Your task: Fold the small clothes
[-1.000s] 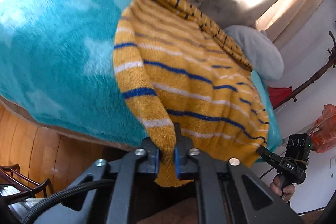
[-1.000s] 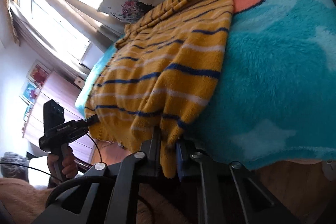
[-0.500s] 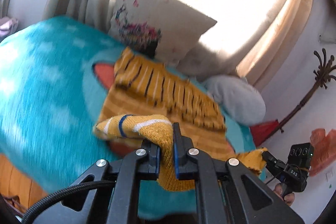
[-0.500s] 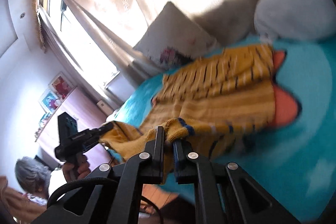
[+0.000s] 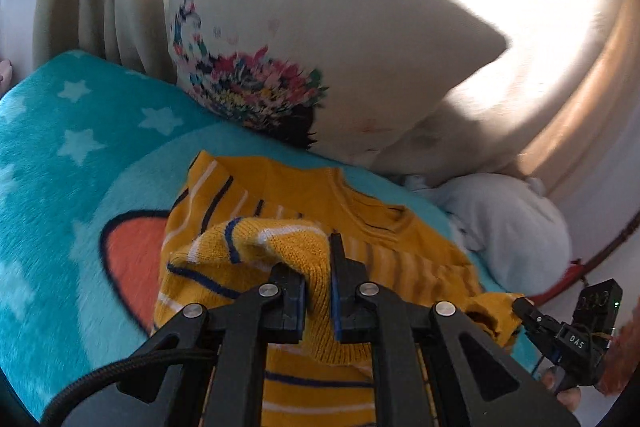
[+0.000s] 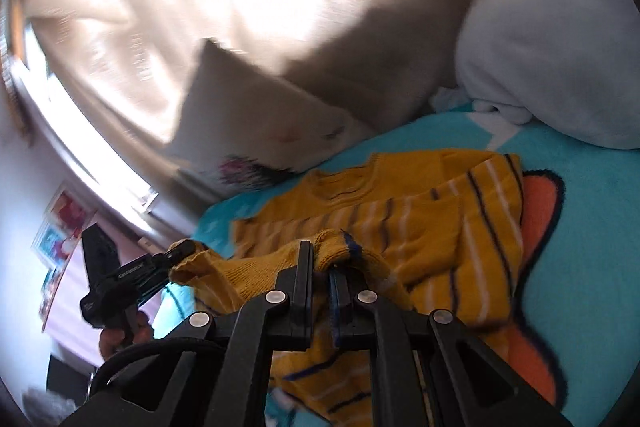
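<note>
A small yellow knit sweater [image 5: 280, 203] with blue and white stripes lies on a teal star blanket [image 5: 60, 155]. My left gripper [image 5: 318, 279] is shut on its bottom hem and holds that corner above the chest, near the neckline. My right gripper [image 6: 320, 267] is shut on the other hem corner, also raised over the sweater [image 6: 440, 227]. Each gripper shows in the other's view: the right gripper [image 5: 520, 307] at the far right, the left gripper [image 6: 180, 251] at the left. The lower half is doubled over the upper half.
A white floral pillow [image 5: 300, 47] leans against the curtains right behind the neckline. A pale grey plush cushion [image 6: 552, 39] lies at the bed's head to the right. The blanket has an orange patch [image 5: 132, 259] beside the sweater.
Both grippers have carried the bottom hem up off the bed's edge and forward over the sweater toward the neckline, folding it in half. The pillow is now much closer.
</note>
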Tool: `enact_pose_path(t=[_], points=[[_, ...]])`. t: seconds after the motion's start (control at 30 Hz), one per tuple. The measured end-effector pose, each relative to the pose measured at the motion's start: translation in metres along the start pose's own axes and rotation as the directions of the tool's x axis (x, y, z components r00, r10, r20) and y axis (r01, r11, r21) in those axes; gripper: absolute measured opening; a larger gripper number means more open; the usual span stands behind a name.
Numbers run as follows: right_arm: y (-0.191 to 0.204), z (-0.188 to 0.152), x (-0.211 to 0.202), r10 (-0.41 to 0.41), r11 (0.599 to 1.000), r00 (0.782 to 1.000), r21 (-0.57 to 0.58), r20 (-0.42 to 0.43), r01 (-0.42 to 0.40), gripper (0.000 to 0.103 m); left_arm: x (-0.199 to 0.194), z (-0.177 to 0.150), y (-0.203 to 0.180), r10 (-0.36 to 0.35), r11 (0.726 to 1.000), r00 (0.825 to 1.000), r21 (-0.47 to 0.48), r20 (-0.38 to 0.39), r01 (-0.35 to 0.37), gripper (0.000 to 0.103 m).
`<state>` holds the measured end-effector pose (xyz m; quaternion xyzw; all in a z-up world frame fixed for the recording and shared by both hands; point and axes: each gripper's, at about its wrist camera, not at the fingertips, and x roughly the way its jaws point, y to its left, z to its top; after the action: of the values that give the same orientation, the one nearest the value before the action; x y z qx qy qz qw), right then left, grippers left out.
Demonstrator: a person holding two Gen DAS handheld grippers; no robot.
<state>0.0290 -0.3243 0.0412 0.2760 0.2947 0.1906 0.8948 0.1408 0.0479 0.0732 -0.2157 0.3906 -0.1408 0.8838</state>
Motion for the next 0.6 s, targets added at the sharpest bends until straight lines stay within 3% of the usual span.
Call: enact_pose_path(t=[0.13,0.27,0.37,0.43,0.5,0.6], points=[[-0.032,0.018,0.038,-0.054,0.996,0.998,0.063,-0.033,0.056,0.007,0.043,0.008,0.013,0.04,0.999,0.997,-0.019,-0.06,-0.041,0.01],[-0.053,0.027,0.063,-0.068,0.991,0.997,0.114,-0.048,0.073,0.01,0.06,0.011,0.021,0.047,0.998,0.996,-0.044,-0.081,-0.051,0.014],[-0.052,0.034,0.068,-0.083,0.991,0.996,0.102,-0.018,0.085,0.033,0.062,0.016,0.025,0.0,0.997,0.996,-0.081,-0.089,-0.007,0.025],[-0.044,0.039,0.061,-0.088,0.994,0.996,0.071,0.027,0.085,0.054,0.058,0.02,0.026,-0.034,0.994,0.996,-0.105,-0.078,0.025,0.035],[-0.034,0.042,0.049,-0.08,0.996,0.995,0.041,0.065,0.078,0.057,0.054,0.022,0.026,-0.054,0.992,0.996,-0.115,-0.068,0.045,0.046],[-0.014,0.041,0.035,-0.106,0.993,0.99,-0.047,0.09,0.111,0.057,0.045,0.024,0.024,-0.075,0.99,0.996,-0.12,-0.052,0.069,0.051]])
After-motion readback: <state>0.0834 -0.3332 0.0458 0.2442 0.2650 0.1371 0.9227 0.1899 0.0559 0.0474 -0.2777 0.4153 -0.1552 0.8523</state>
